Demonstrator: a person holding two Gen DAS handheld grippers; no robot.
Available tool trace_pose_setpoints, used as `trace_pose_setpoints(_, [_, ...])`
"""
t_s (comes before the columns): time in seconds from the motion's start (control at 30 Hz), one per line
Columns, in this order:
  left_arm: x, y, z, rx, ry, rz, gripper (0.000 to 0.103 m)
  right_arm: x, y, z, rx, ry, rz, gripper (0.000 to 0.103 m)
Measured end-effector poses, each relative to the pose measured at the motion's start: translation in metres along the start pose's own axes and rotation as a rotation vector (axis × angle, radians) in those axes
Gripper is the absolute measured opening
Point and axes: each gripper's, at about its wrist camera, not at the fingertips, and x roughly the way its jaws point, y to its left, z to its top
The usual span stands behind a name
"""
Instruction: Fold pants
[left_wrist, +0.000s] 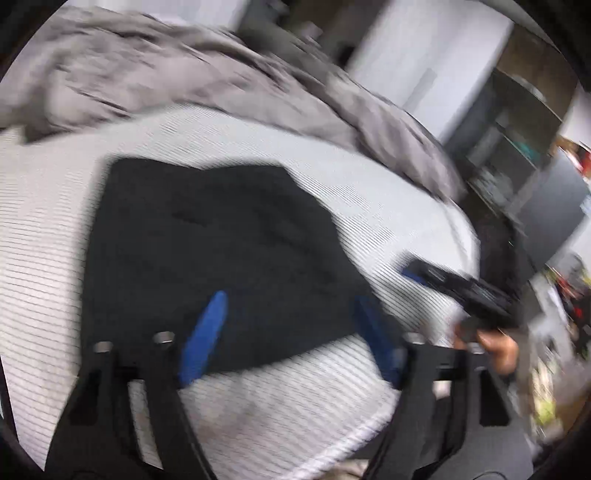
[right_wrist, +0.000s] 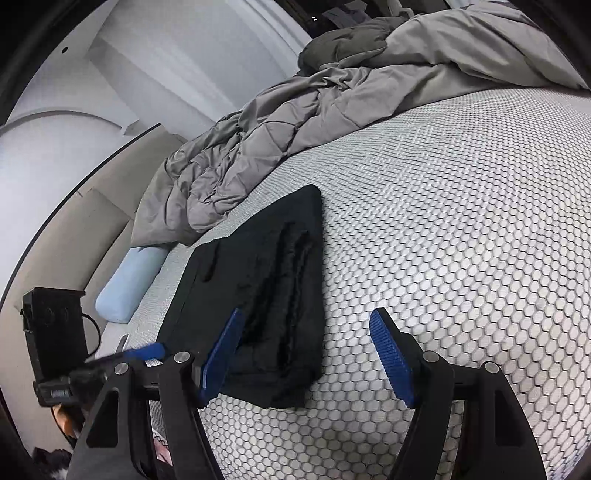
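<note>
Both grippers (left_wrist: 291, 332) (right_wrist: 306, 354) gape empty over folded black pants (right_wrist: 266, 280); a label on the left gripper looks unreadable.

The folded pants (right_wrist: 258, 295) lie on the bed (right_wrist: 461, 221); behind the pants the duvet (right_wrist: 295, 122) is heaped, a pillow (right_wrist: 127, 280) left.

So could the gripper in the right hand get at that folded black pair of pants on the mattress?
Probably yes. The right gripper is open and empty just above the folded black pants at their near edge, and nothing lies between them on the honeycomb-patterned mattress.
</note>
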Motion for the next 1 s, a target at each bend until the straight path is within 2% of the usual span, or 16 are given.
trace_pose_setpoints(0.07, [0.002,0.035,-0.003,-0.047,-0.043,0.111,0.075,0.004,0.008,-0.001,-0.008,0.014,0.042,0.073])
trace_pose_setpoints(0.13, [0.007,0.065,-0.007,-0.114,-0.016,0.182,0.072,0.010,0.019,-0.003,-0.027,0.035,0.101,0.072])
trace_pose_setpoints(0.17, [0.009,0.077,-0.010,-0.144,-0.003,0.191,0.072,0.013,0.025,-0.005,-0.036,0.047,0.146,0.070])
trace_pose_setpoints(0.2, [0.011,0.082,-0.011,-0.153,-0.007,0.185,0.072,0.015,0.030,-0.006,-0.042,0.061,0.188,0.063])
trace_pose_setpoints(0.27, [0.014,0.092,-0.013,-0.153,-0.014,0.189,0.072,0.025,0.038,-0.006,-0.047,0.085,0.223,0.060])
trace_pose_setpoints(0.4, [0.018,0.106,-0.019,-0.170,0.009,0.226,0.072,0.061,0.036,-0.003,0.015,0.161,0.163,0.056])
trace_pose_setpoints(0.47, [0.012,0.120,-0.024,-0.201,0.022,0.221,0.072,0.077,0.032,-0.001,0.062,0.189,0.149,0.048])
trace_pose_setpoints(0.57, [0.008,0.134,-0.024,-0.227,0.009,0.228,0.072,0.085,0.037,0.003,0.050,0.169,0.093,0.022])
trace_pose_setpoints(0.6, [0.006,0.135,-0.023,-0.232,0.005,0.226,0.072,0.084,0.041,0.004,0.036,0.158,0.089,0.011])
trace_pose_setpoints(0.7, [-0.002,0.133,-0.022,-0.228,-0.012,0.216,0.072,0.061,0.065,0.006,-0.054,0.076,0.134,0.008])
trace_pose_setpoints(0.73, [-0.005,0.131,-0.021,-0.221,-0.016,0.214,0.072,0.042,0.079,0.004,-0.115,0.026,0.137,0.008])
trace_pose_setpoints(0.8, [-0.010,0.123,-0.021,-0.198,-0.016,0.222,0.072,0.019,0.085,-0.002,-0.144,-0.021,0.134,0.008])
trace_pose_setpoints(0.83, [-0.010,0.119,-0.023,-0.184,-0.012,0.230,0.072,0.015,0.080,-0.005,-0.140,-0.020,0.129,0.008])
trace_pose_setpoints(0.87, [-0.010,0.116,-0.024,-0.174,-0.003,0.233,0.072,0.017,0.070,-0.008,-0.127,-0.007,0.076,0.008])
trace_pose_setpoints(0.93, [-0.003,0.112,-0.025,-0.164,0.022,0.237,0.072,0.036,0.047,-0.015,-0.074,0.077,-0.040,0.008])
trace_pose_setpoints(1.0, [0.003,0.109,-0.026,-0.156,0.039,0.243,0.072,0.053,0.034,-0.019,-0.034,0.136,-0.088,0.009])
